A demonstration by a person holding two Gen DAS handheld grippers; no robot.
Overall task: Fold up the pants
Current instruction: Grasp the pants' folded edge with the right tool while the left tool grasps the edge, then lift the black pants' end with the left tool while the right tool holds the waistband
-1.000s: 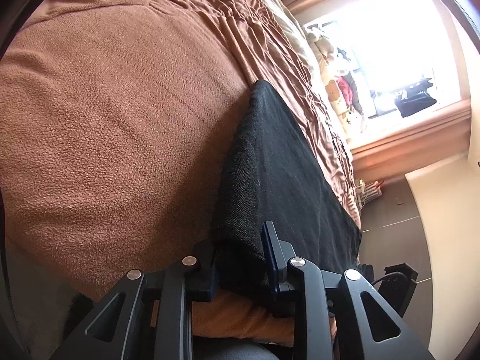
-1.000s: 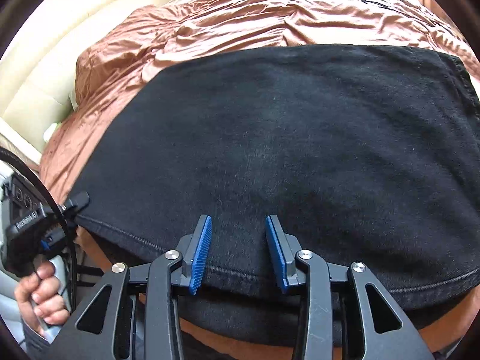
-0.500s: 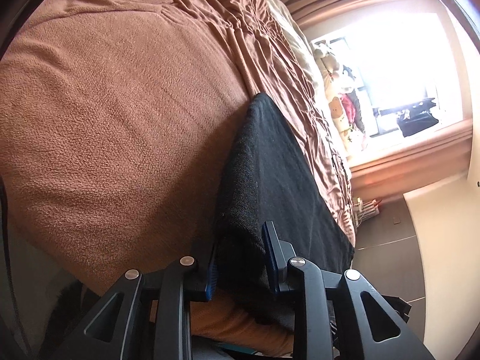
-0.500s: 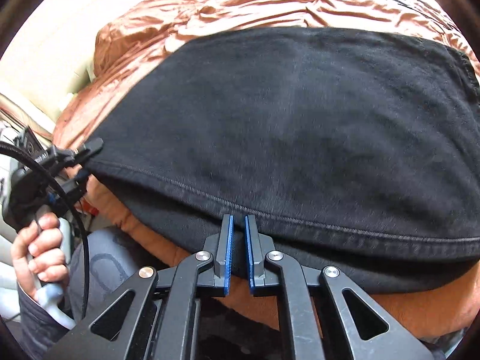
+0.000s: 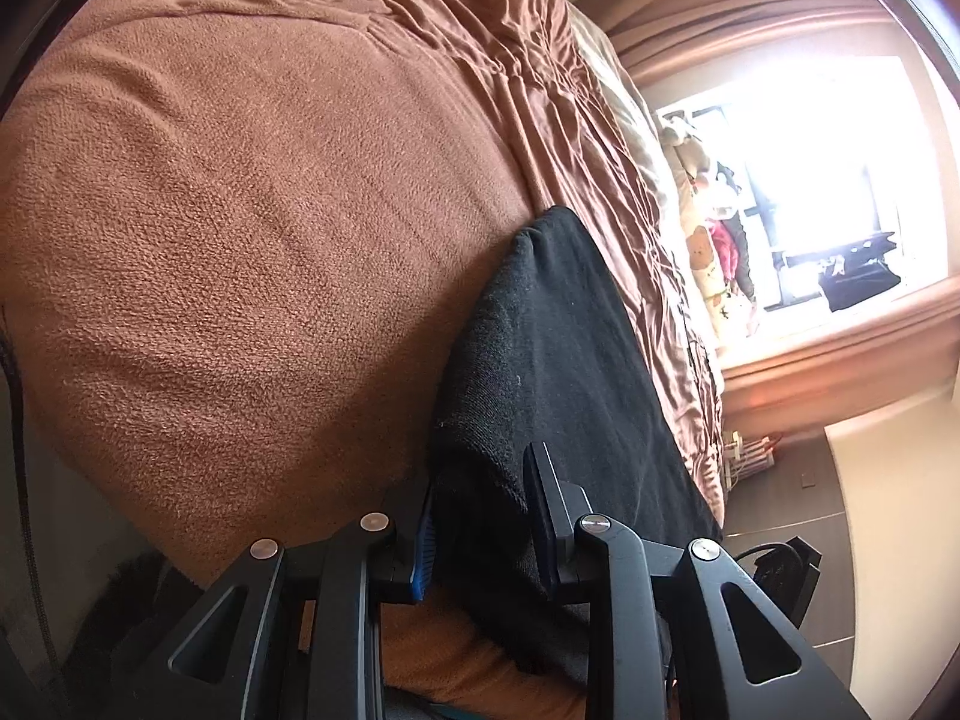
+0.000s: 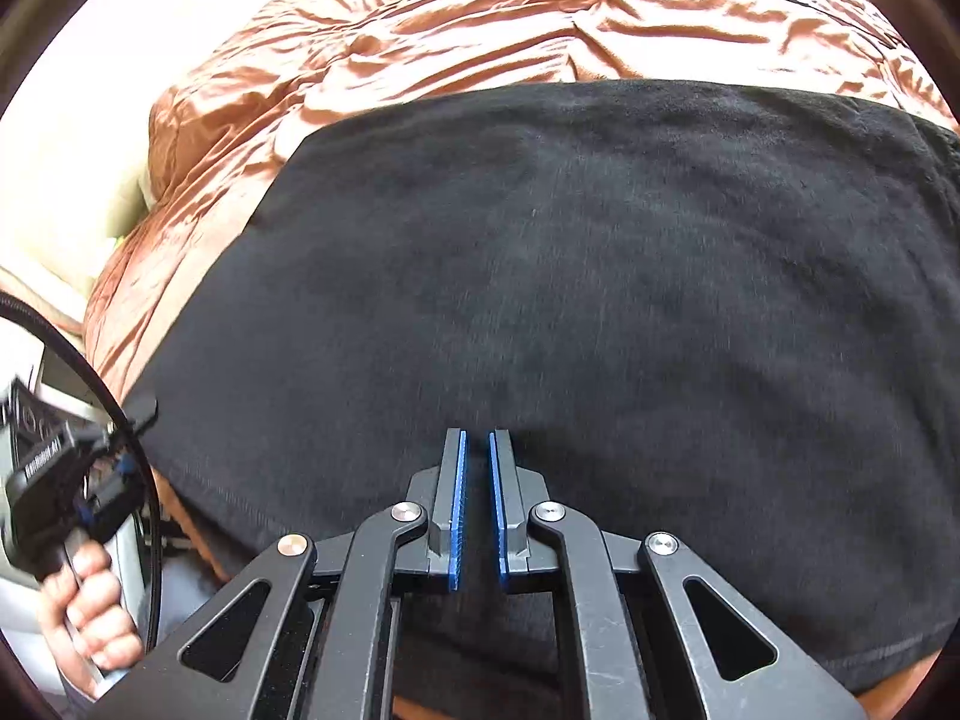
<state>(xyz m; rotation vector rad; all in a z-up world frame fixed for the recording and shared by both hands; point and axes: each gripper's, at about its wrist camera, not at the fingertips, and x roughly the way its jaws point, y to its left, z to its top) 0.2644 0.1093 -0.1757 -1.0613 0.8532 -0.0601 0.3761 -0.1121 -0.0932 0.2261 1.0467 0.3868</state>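
No legible text, labels or numbers.

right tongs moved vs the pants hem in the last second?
Yes. The right tongs went forward over the pants: a second ago the near hem lay between their open fingers, now the hem is hidden under them and they are shut.

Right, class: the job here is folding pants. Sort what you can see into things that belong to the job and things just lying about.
Belongs to the job:
black pants
left gripper, clamped on the pants' edge
right gripper, jaws shut over the pants

Just lying about:
brown fleece blanket
satin bedspread
stuffed toys
black bag
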